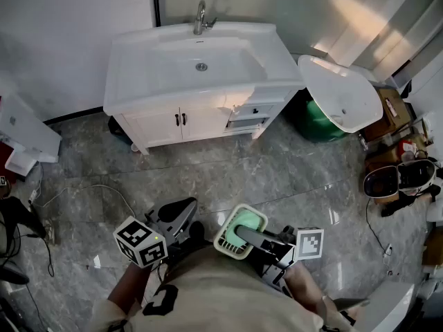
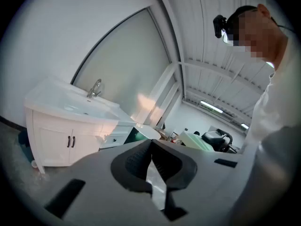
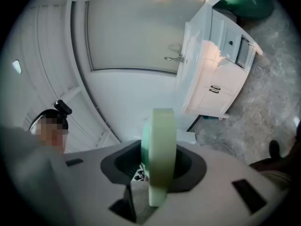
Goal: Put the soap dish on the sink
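A pale green soap dish (image 1: 240,232) is clamped edge-on between the jaws of my right gripper (image 1: 243,236), close in front of the person's body; in the right gripper view the soap dish (image 3: 160,161) stands on edge between the dark pads. My left gripper (image 1: 181,218) hangs beside it to the left, shut with nothing in it; in the left gripper view the left gripper (image 2: 151,161) has its pads pressed together. The white sink (image 1: 194,64) with a chrome tap (image 1: 201,18) stands on a cabinet well ahead across the floor.
A second white basin (image 1: 340,91) leans to the right of the cabinet over a green bin (image 1: 317,121). Boxes and a helmet-like object (image 1: 398,180) clutter the right edge. Cables (image 1: 83,192) trail on the grey marble floor at left. A white panel (image 1: 24,130) stands far left.
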